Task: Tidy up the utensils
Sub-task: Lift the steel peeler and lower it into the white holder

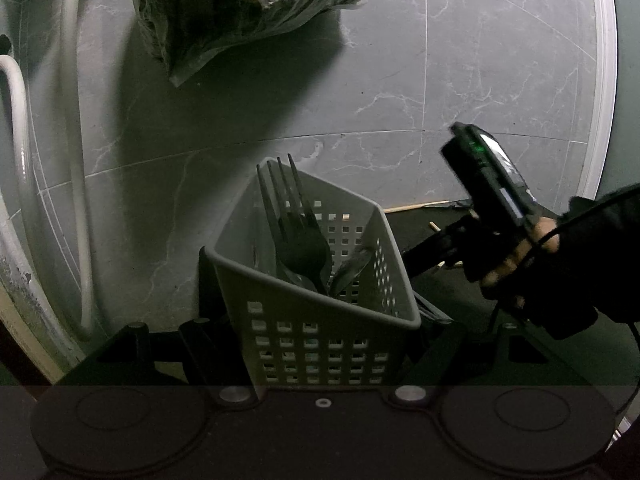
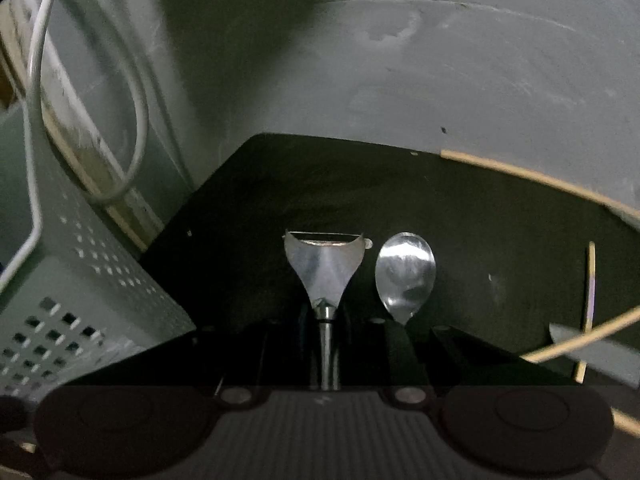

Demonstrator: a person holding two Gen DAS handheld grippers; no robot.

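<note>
- Right gripper was clamped on a metal peeler by its handle, blade pointing away, ready for transfer.
- Left gripper was closed around the perforated utensil caddy, steadying it; a black fork stood inside.
- A spoon lay on the dark mat, just right of the peeler, judged not yet sorted.

Dim room with a floor of large grey marble-look tiles veined in white. Pale hoses run along the left edge beside a worn skirting. A crumpled clear plastic bag lies on the tiles, casting a long shadow. A black mat covers part of the floor
</note>
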